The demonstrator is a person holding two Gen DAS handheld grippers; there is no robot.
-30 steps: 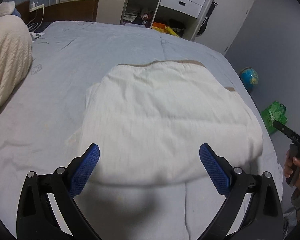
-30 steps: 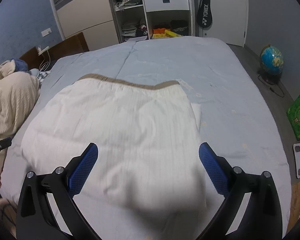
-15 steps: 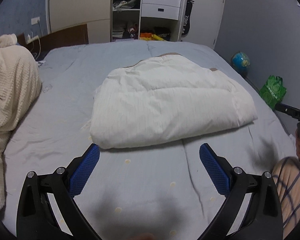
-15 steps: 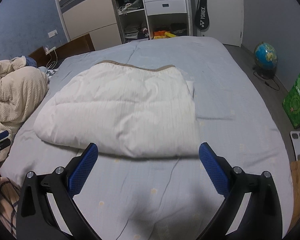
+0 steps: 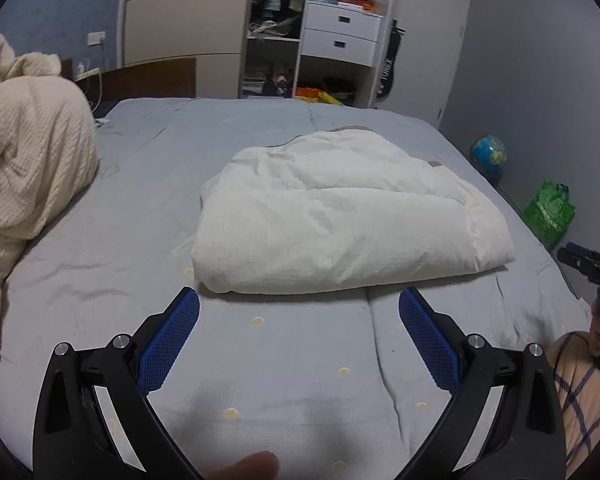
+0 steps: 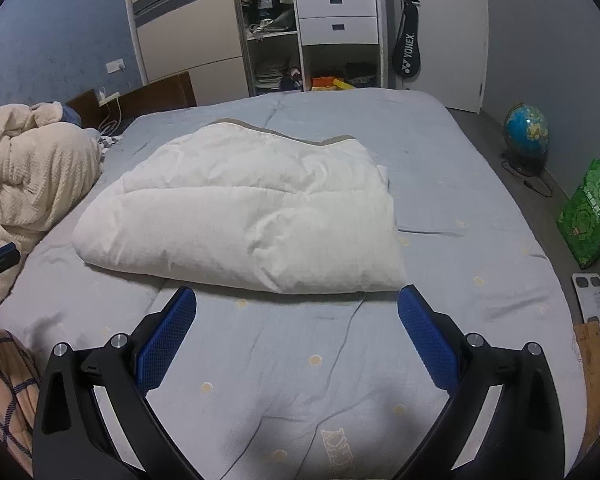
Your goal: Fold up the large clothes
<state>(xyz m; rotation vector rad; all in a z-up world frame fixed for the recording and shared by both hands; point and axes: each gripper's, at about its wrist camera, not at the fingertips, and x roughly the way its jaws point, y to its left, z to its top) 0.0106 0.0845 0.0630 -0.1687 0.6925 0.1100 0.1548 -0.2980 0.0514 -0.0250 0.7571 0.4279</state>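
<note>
A grey-blue bed (image 5: pixel 284 360) spreads beneath and ahead of both tongs. On it, just beyond the blue pads, lies the folded white quilt (image 5: pixel 340 220), bulky and not touched by either tool. A cream knit blanket (image 5: pixel 28 152) is heaped far left. The left gripper (image 5: pixel 299 320) and right gripper (image 6: pixel 297 318) both gape wide, holding nothing.

Matt white quilted cloth bundle (image 5: pixel 340 216) on smooth grey cloth bedsheet (image 5: pixel 300 360); knitted cream blanket (image 5: pixel 28 152).
</note>
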